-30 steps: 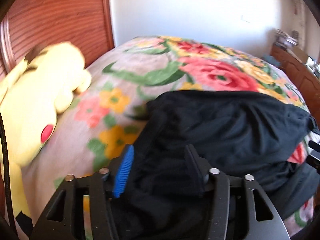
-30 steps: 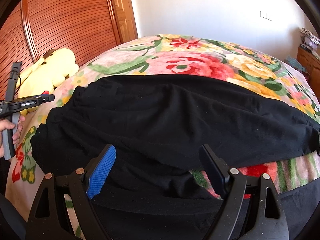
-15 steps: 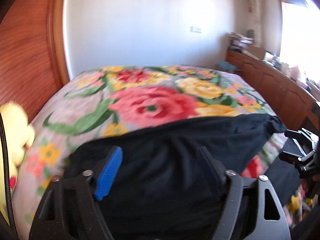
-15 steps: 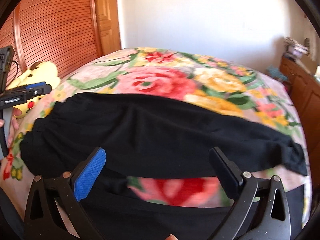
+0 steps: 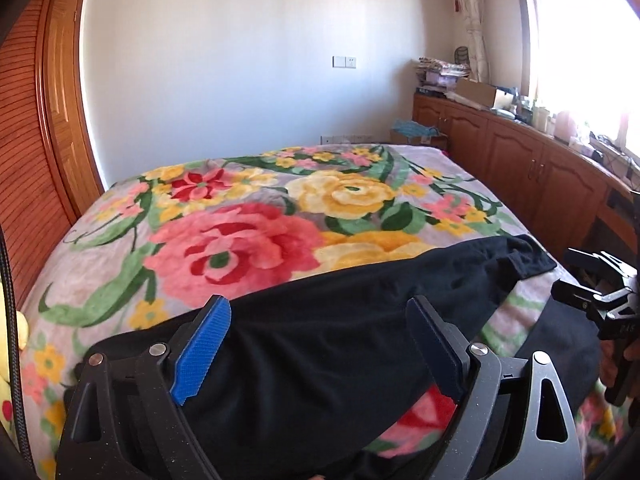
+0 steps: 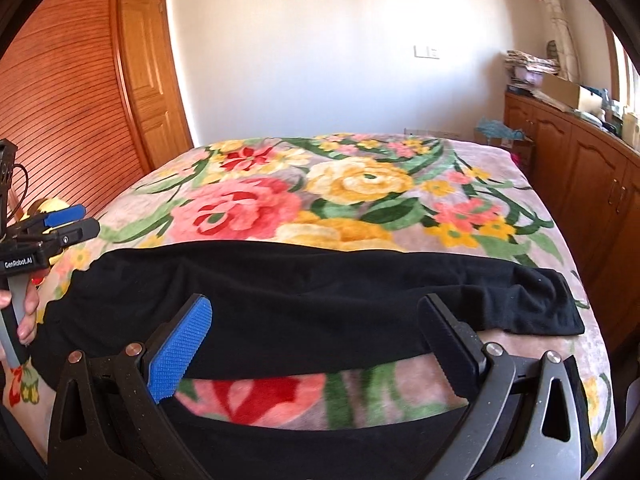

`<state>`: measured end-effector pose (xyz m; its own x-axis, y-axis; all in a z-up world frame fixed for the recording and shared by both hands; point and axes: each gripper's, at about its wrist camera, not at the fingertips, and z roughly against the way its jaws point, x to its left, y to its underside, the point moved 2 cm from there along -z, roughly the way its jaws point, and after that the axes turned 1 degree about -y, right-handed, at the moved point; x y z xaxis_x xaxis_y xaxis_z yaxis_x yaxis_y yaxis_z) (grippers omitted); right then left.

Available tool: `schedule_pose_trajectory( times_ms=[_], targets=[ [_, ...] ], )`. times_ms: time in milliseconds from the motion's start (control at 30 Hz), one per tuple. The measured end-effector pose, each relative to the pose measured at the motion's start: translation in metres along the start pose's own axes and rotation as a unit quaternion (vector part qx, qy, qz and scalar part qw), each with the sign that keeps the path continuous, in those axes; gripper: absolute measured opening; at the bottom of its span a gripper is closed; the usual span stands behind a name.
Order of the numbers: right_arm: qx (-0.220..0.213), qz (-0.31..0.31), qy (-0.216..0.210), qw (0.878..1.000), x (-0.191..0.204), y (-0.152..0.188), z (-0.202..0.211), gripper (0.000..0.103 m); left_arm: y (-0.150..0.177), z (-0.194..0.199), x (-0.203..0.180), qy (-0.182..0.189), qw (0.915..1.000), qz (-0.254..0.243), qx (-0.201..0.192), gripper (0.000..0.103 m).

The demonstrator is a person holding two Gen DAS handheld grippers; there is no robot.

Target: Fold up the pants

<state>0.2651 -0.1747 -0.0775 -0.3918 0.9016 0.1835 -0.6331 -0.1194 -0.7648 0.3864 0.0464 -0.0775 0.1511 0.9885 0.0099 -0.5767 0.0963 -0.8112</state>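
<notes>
Black pants lie folded across the near part of a floral blanket, in a long band from left to right. A second black layer lies closer to me, with a strip of blanket between the two. My left gripper hovers over the band's left part; its jaws are opening and the pads touch no cloth. Above the middle of the band, my right gripper stands wide open with nothing in it. Each gripper shows at the edge of the other's view: right gripper, left gripper.
A yellow plush toy sits at the bed's left edge by a slatted wooden wardrobe. Wooden cabinets with clutter on top run along the right side. A person's hand holds the left gripper's handle.
Both grippers have drawn back from the pants and swung to the right, toward the far wall. The left jaws spread apart off the cloth; the right jaws widened too.
</notes>
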Motion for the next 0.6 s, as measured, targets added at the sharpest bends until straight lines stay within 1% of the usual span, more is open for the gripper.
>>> schedule_pose_trajectory(
  times_ms=[100,233,333,400,600],
  targets=[
    [0.004,-0.004,0.01,1.0,-0.017,0.001,-0.006,0.103,-0.002,-0.02,-0.018,0.012,0.9999,-0.004,0.008,0.091],
    [0.013,-0.017,0.022,1.0,-0.043,0.005,-0.016,0.103,-0.003,-0.046,-0.046,0.026,0.999,-0.03,0.02,0.091],
    [0.022,-0.027,0.031,0.999,-0.061,0.008,-0.022,0.102,0.002,-0.07,-0.063,0.041,0.9977,-0.042,0.035,0.09],
    [0.03,-0.035,0.04,0.998,-0.077,0.013,-0.029,0.1,0.006,-0.085,-0.072,0.048,0.9965,-0.048,0.048,0.09],
    [0.045,-0.06,0.062,0.995,-0.112,0.024,-0.042,0.098,0.014,-0.122,-0.096,0.066,0.9933,-0.057,0.076,0.09]
  ],
)
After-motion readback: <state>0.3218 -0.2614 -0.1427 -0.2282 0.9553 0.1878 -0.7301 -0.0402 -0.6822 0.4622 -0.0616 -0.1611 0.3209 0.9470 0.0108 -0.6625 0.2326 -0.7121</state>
